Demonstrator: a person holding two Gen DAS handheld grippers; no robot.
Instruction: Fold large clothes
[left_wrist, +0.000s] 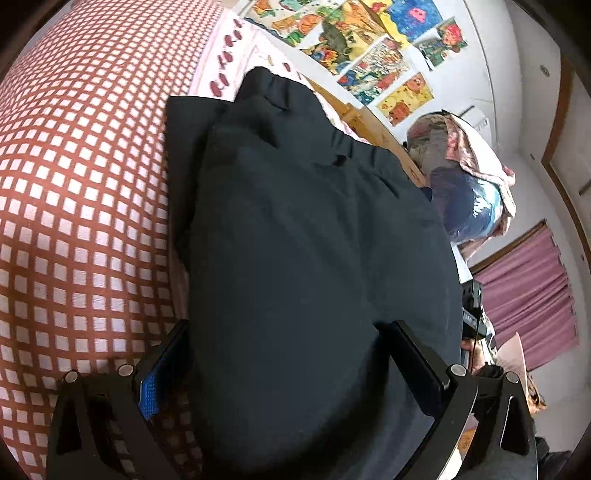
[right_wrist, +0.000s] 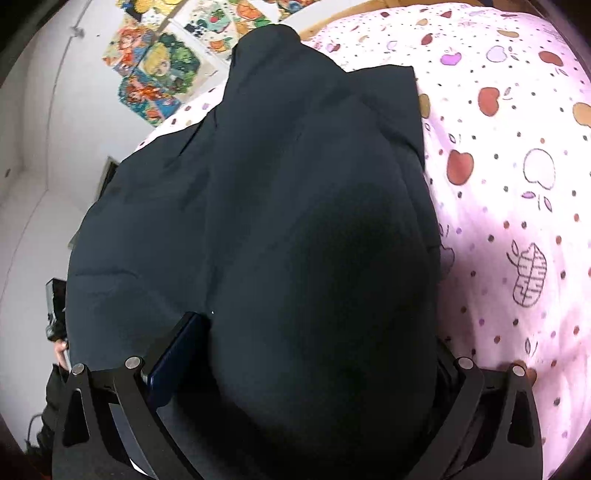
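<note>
A dark navy garment (left_wrist: 314, 221), folded into a thick bundle with its elastic waistband at the far end, lies on the bed. In the left wrist view it rests on the red-and-white checked cover (left_wrist: 81, 184). My left gripper (left_wrist: 291, 350) is open, its fingers spread wide on either side of the near end of the cloth. In the right wrist view the same garment (right_wrist: 295, 184) bulges between the wide-spread fingers of my open right gripper (right_wrist: 314, 350). Its left finger (right_wrist: 184, 343) shows; the cloth covers most of the right one.
A pink-white apple-print sheet (right_wrist: 498, 184) covers the bed to the right. A wooden bed frame (left_wrist: 373, 122) runs along the far side below colourful wall posters (left_wrist: 369, 44). A pile of bagged bedding (left_wrist: 465, 177) and a pink curtain (left_wrist: 528, 291) stand beyond.
</note>
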